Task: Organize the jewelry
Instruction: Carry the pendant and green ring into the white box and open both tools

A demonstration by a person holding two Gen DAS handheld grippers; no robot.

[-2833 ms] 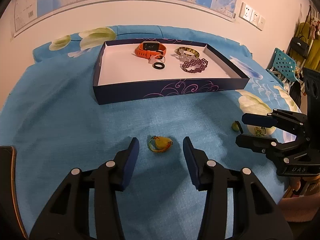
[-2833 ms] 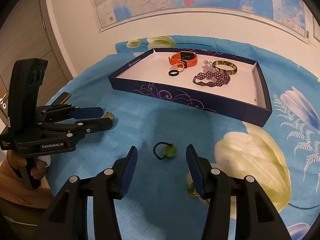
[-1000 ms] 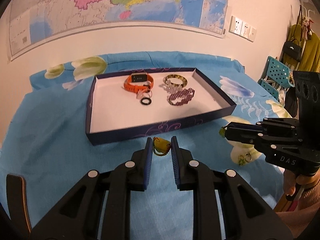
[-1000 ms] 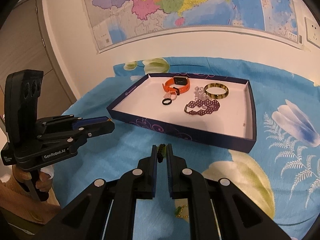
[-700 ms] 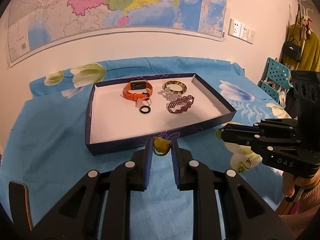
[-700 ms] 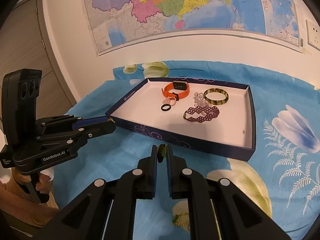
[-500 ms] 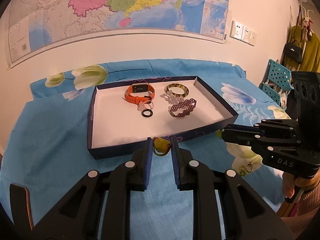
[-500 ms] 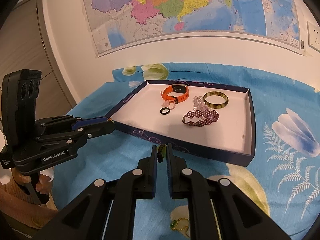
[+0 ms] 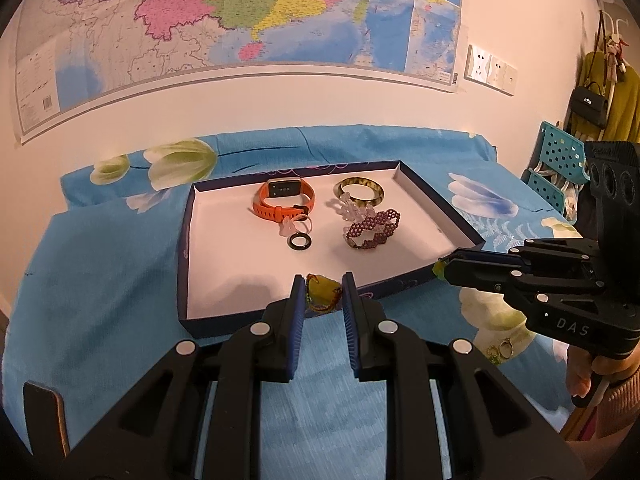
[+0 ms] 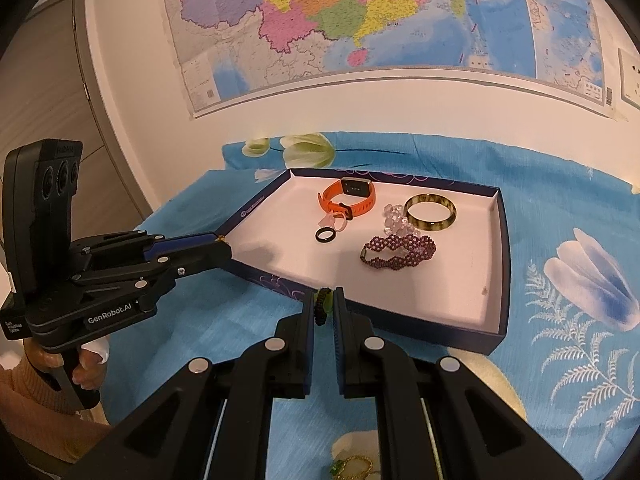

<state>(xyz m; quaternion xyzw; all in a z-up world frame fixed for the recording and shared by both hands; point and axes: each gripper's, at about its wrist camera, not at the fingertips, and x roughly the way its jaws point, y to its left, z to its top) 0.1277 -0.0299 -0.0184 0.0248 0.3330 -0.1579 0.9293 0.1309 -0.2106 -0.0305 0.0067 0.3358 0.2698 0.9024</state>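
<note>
- The left claw is clenched on a yellow-green pendant on a multicoloured cord, held off the cloth at the near wall of the tray.
- The right claw is clenched, jaws nearly together, on a green bead on a dark braided cord, also lifted and at the tray's near wall.
- In the left wrist view, the right claw reaches in from the right, its tip with a bit of green at the tray's near right corner; a hand grips its handle.
- In the right wrist view, the left claw comes in from the left, its tip at the tray's near left corner; a hand in an orange sleeve holds it.
- The dark blue tray has a white floor and lies on the blue flowered cloth covering the counter.
- Inside it, toward the far side: an orange watch, a pale pink ring just in front of it, and a black ring nearer still.
- Beside these, to the right, are a mottled green bangle, a cluster of clear beads touching it, and a dark red beaded bracelet.
- A few small gold rings lie on the cloth outside the tray, below the right claw's body.
- A map hangs on the wall behind.
</note>
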